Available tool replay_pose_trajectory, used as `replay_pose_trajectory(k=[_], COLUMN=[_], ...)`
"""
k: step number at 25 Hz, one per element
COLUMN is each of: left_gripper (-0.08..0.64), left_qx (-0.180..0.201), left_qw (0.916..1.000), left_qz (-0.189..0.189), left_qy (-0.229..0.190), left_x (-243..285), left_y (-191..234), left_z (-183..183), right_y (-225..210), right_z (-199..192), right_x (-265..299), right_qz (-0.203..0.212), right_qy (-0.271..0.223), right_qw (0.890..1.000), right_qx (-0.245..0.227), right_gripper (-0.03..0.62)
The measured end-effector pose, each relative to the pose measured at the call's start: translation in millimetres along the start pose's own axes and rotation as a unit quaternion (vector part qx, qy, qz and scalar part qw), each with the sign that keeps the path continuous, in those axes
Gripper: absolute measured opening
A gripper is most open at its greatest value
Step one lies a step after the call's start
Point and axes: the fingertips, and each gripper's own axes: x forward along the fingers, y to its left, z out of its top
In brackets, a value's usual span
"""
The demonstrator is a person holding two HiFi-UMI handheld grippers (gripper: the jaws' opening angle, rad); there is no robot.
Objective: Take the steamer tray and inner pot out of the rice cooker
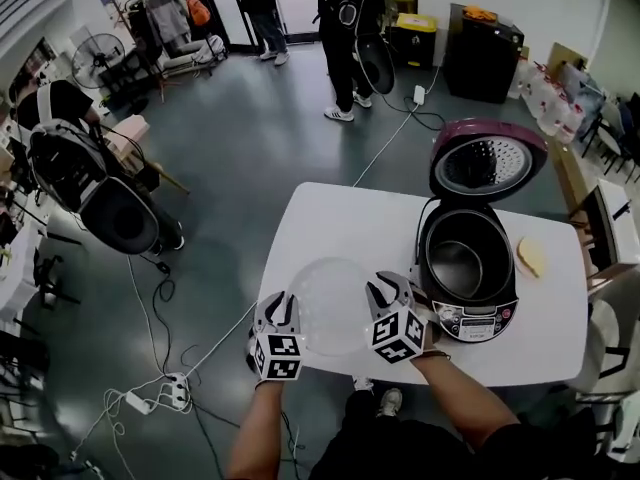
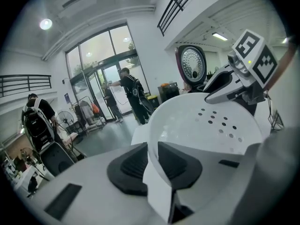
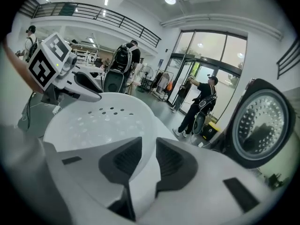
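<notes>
I have both hand-held grippers clamped on the steamer tray (image 1: 330, 303). My left hand-held gripper (image 1: 286, 308) pinches its left edge and my right hand-held gripper (image 1: 383, 293) its right edge, each with the thin white rim caught between nearly closed jaws. The tray is low in the centre of the head view, over the white table (image 1: 330, 218). It is just left of the open rice cooker (image 1: 478, 318), and the inner pot (image 1: 460, 263) is still inside the cooker.

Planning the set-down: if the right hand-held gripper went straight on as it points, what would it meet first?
Shut on the steamer tray rim, the right hand-held gripper points forward and down. It would likely meet the white table first, left of the rice cooker, though depth is unclear.
</notes>
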Motion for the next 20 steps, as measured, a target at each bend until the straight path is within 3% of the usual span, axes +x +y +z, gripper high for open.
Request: replay_pose_trajectory(k=[12,16,20], left_gripper=[0.069,0.072,0.071], left_qx=[-0.025,-0.028,-0.026], left_qw=[0.9959,0.9933,0.9939], left_qz=[-0.020,-0.031,-0.015], left_qy=[0.085,0.108,0.107], left_x=[80,95,102], left_y=[6,5,7], left_z=[-110,-130,-135], right_y=[61,72,78], right_z=[-66,-80,-87], right_x=[121,140,147], right_qz=[0.052,0.063,0.076], right_qy=[0.067,0.081,0.084], right_qw=[0.996,0.995,0.993], right_qx=[0.005,0.014,0.025], right_gripper=[0.087,0.086,0.089])
